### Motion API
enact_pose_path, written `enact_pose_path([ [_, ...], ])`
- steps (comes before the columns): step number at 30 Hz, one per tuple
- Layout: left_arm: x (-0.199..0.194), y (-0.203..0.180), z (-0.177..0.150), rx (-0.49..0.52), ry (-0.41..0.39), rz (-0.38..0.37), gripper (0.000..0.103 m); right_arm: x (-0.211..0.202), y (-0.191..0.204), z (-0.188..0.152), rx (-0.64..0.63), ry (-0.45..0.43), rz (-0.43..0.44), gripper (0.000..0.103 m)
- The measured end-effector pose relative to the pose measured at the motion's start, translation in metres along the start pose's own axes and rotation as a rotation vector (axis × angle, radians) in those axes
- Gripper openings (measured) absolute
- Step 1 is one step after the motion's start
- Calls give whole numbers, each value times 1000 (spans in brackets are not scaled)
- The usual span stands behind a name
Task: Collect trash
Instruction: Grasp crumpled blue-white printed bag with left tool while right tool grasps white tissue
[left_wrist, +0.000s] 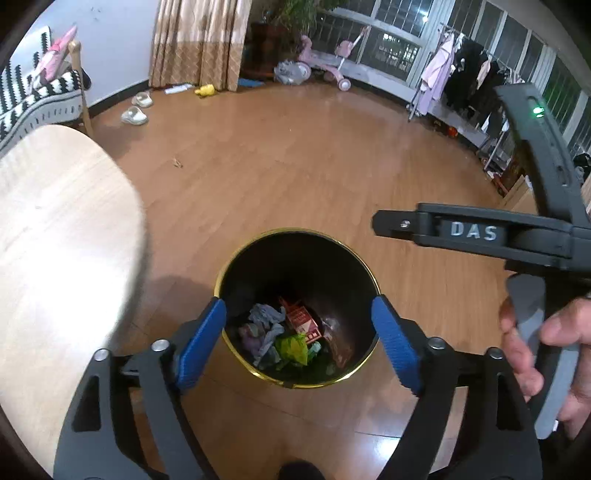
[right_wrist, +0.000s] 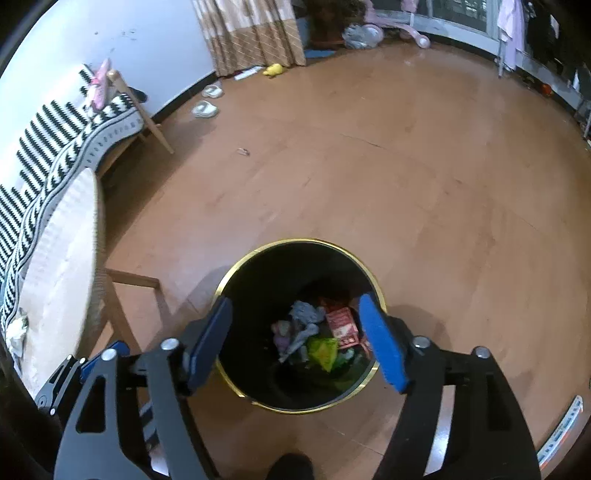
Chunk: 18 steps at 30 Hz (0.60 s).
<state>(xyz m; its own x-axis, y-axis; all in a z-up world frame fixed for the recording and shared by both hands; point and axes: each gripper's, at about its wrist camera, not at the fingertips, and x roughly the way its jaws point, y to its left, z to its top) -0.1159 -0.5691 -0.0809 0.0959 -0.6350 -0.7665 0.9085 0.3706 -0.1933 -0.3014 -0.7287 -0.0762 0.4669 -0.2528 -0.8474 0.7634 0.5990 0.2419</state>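
Note:
A black bin with a gold rim (left_wrist: 295, 230) (right_wrist: 306, 240) stands on the wooden floor. Inside it lie a crumpled grey tissue (left_wrist: 264, 314) (right_wrist: 306, 314), a red packet (left_wrist: 303, 319) (right_wrist: 343, 321) and a green wrapper (left_wrist: 291, 347) (right_wrist: 321, 350). My left gripper (left_wrist: 299, 302) hangs over the bin's mouth, open, with nothing between its blue pads (left_wrist: 207, 339). My right gripper (right_wrist: 295, 300) is also over the bin, open and holding nothing. In the left wrist view a hand (left_wrist: 554, 332) holds the right tool's black body marked DAS (left_wrist: 472, 232) at the right.
A round wooden table (left_wrist: 55, 221) (right_wrist: 66, 258) stands left of the bin, with a crumpled white scrap (right_wrist: 16, 328) on it. A small scrap (left_wrist: 177, 162) (right_wrist: 243, 151) lies on the floor farther out. Beyond are slippers (left_wrist: 135, 116), a pink tricycle (left_wrist: 332, 62) and a clothes rack (left_wrist: 461, 74).

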Motion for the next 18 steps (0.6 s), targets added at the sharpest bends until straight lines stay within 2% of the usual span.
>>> enact_pose_path([
  [3, -32, 14, 0, -10, -50, 49, 94, -7, 32, -1, -48, -20, 24, 75],
  [6, -67, 40, -5, -36, -98, 110, 95, -14, 75, -4, -108, -38, 61, 83],
  [8, -97, 68, -12, -86, -124, 154, 96, -16, 102, -6, -143, -44, 89, 85],
  [12, -150, 118, -33, -170, -162, 257, 96, -15, 185, -18, -256, -28, 166, 85],
  [18, -242, 209, -90, -339, -204, 450, 96, -18, 326, -54, -462, 9, 294, 85],
])
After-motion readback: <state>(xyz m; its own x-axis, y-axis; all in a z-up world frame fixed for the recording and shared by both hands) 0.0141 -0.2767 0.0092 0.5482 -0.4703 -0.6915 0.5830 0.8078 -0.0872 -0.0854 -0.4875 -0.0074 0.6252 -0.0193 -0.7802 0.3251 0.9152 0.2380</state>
